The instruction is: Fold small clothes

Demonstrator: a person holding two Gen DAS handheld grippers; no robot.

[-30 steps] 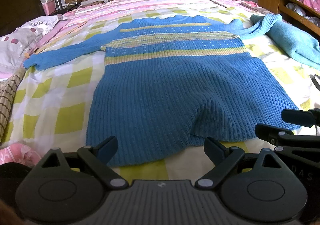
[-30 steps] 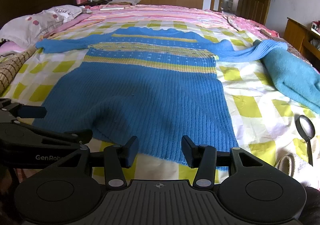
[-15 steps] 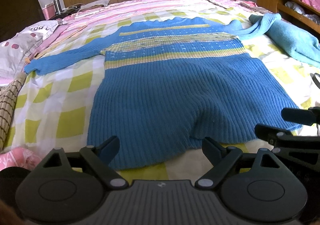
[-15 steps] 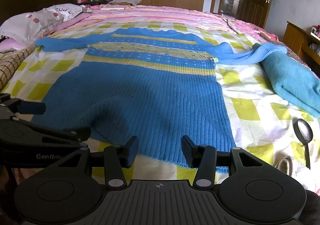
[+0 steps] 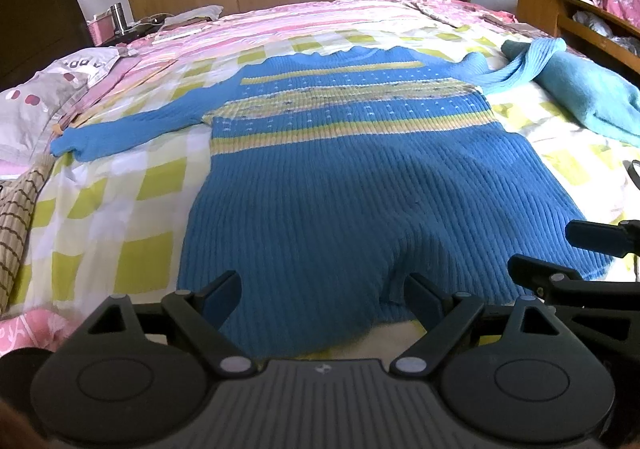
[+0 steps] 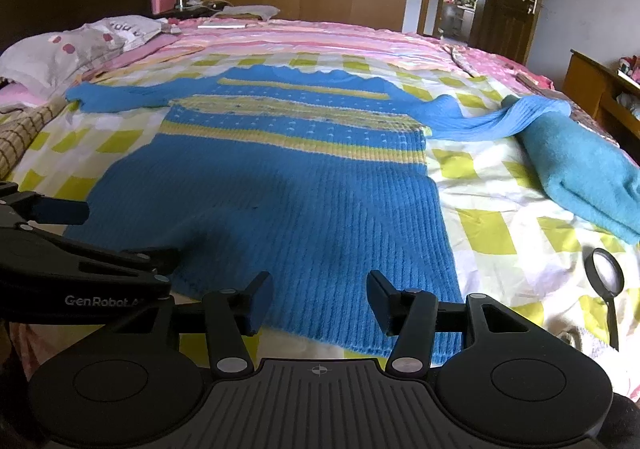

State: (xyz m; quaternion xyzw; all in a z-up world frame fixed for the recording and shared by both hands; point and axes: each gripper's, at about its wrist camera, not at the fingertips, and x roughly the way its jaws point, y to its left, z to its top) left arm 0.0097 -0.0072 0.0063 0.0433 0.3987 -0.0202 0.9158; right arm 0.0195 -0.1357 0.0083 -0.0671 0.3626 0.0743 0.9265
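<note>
The blue rib-knit sweater (image 5: 360,185), banded in yellow across the chest, lies flat with sleeves spread on a yellow-and-white checked bedsheet (image 5: 120,217). The left gripper (image 5: 322,299) stands spread wide above the hem, gripping nothing. The right gripper (image 6: 318,299) is opening, its pads clear of the knit; a folded teal garment (image 6: 580,165) lies beside the sweater.

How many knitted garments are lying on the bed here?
2. The striped blue sweater is spread flat mid-bed; a folded teal garment lies at the right edge, under the sweater's sleeve end. Others may be out of frame.
</note>
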